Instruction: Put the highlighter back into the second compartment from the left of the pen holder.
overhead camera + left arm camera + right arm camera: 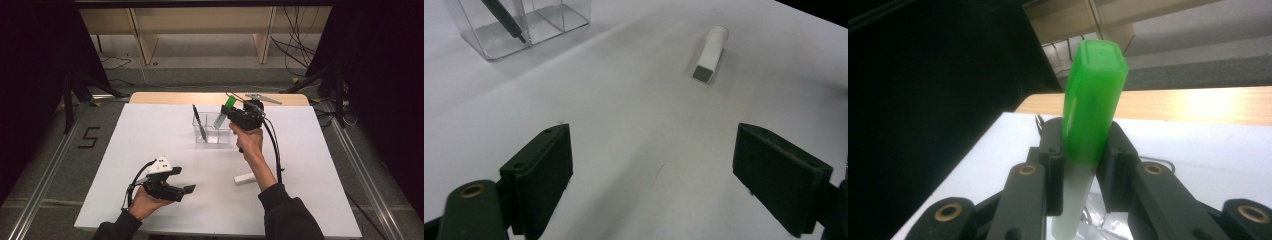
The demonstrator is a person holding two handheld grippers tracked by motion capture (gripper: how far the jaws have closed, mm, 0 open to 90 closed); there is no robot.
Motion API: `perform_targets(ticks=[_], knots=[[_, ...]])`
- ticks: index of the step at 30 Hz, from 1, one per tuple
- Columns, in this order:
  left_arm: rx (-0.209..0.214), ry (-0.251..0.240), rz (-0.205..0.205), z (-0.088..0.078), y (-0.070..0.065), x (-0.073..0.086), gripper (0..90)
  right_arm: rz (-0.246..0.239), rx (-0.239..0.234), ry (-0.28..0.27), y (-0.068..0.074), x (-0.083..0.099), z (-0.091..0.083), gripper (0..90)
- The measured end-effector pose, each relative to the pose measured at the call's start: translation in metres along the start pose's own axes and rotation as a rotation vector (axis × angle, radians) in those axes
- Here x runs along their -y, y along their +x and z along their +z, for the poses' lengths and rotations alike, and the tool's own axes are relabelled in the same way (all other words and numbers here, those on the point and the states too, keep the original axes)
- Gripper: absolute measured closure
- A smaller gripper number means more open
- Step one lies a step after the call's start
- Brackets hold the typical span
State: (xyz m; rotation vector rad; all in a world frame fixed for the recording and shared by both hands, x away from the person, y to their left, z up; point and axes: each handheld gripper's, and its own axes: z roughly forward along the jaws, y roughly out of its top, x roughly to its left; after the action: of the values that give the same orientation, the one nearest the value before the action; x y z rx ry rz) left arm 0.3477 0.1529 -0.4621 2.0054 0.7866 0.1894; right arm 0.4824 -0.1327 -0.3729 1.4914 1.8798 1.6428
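Note:
A highlighter [1093,115] with a green cap and a pale body sits upright between the jaws of my right gripper [1083,155], which is shut on it. In the high view this gripper [226,113] holds the highlighter [229,103] tilted above the right side of a clear two-compartment box [212,134]. A black pen [199,121] leans in the box's left compartment. My left gripper [184,180] hovers low over the table's front left, open with nothing between its jaws. In the left gripper view, that gripper [654,170] faces a white marker [710,54], the box [549,22] and the pen [504,15].
The white marker [245,178] lies flat on the white table [150,145] beside my right forearm. Light wooden shelving [200,25] stands beyond the table. Dark stands and cables flank both far corners.

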Motion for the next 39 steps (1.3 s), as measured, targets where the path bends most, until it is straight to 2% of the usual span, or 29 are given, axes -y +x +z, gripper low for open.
perform_targets(ticks=[6,20,39], knots=[[0.0,0.0,0.002,0.001,0.0,0.0,15.8,0.014,0.011,0.003,-0.003,-0.005,0.005,75.8],[0.004,0.003,0.005,0.002,-0.001,0.0,15.9,-0.012,0.038,0.011,0.002,-0.011,0.021,75.7],[0.006,0.011,0.016,0.003,-0.003,0.0,15.9,-0.029,0.075,0.037,0.006,-0.008,0.039,75.7]])
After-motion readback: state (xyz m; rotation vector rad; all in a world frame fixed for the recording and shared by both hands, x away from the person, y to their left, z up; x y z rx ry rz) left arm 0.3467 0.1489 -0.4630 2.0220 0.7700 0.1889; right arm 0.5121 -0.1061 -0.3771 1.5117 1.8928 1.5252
